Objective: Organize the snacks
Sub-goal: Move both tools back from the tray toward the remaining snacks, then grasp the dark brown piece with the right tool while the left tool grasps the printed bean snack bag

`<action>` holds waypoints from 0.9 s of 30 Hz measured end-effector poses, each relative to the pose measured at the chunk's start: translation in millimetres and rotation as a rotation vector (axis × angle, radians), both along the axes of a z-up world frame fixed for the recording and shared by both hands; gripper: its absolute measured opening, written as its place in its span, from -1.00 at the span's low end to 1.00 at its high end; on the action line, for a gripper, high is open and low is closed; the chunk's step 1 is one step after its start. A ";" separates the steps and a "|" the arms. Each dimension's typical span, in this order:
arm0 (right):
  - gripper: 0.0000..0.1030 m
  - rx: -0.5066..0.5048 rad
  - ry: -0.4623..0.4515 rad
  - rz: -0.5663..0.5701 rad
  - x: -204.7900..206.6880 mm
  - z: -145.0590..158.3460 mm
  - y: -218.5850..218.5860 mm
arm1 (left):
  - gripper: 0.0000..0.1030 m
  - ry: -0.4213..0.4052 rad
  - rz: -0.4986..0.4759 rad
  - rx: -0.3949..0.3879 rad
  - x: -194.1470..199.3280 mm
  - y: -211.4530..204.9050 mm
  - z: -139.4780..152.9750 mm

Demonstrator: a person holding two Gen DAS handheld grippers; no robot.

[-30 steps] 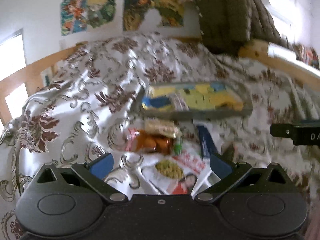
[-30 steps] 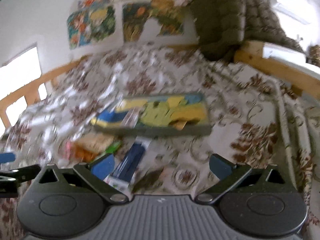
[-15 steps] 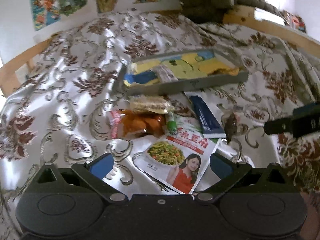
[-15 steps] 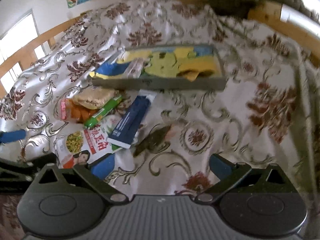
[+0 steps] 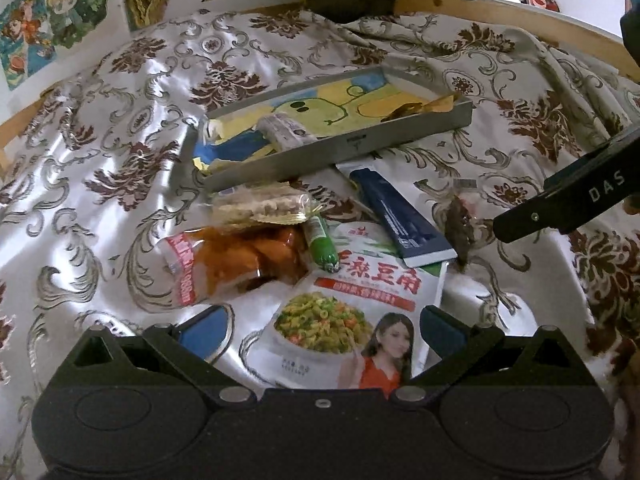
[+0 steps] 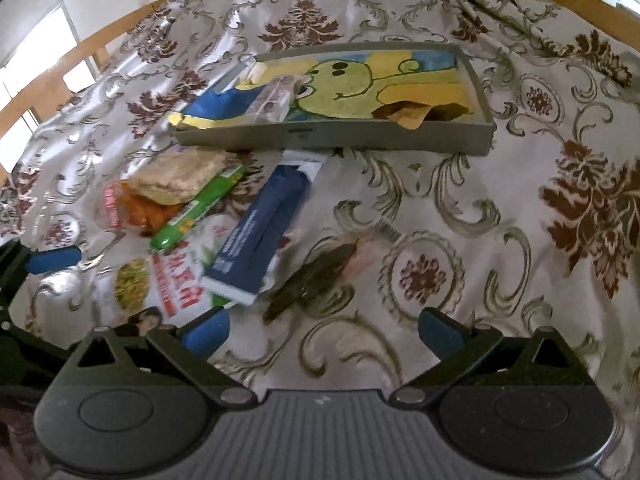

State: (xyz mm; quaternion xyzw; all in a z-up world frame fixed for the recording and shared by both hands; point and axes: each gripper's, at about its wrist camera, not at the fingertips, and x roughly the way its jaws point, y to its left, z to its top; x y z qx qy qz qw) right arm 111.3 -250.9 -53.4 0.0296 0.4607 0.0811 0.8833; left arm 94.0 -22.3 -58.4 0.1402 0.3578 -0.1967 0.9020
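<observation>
A grey tray [image 5: 344, 148] with a cartoon lining lies on the patterned bedspread; it also shows in the right wrist view [image 6: 360, 138]. In front of it lie a white pouch with a woman's picture [image 5: 352, 320], an orange snack bag [image 5: 236, 260], a cracker pack [image 5: 260, 204], a green sausage stick [image 5: 320, 244], a blue packet [image 5: 400, 216] and a dark dried snack [image 6: 316, 276]. My left gripper [image 5: 320, 330] is open over the white pouch. My right gripper [image 6: 320, 330] is open just short of the dark snack.
The tray holds a clear wrapped snack [image 6: 274, 98] and a brown wrapper [image 6: 408, 114]. A wooden bed rail [image 5: 520, 24] runs behind, with posters [image 5: 52, 12] on the wall. The right gripper's arm [image 5: 568, 200] shows at the right of the left view.
Both grippers have come down and forward towards the loose snacks. The snacks now fill more of each view. Both stay open.
</observation>
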 end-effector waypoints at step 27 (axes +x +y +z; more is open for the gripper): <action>0.39 -0.005 0.037 -0.035 47.7 -33.4 8.1 | 0.99 0.082 -0.132 -0.012 31.8 -26.1 -29.1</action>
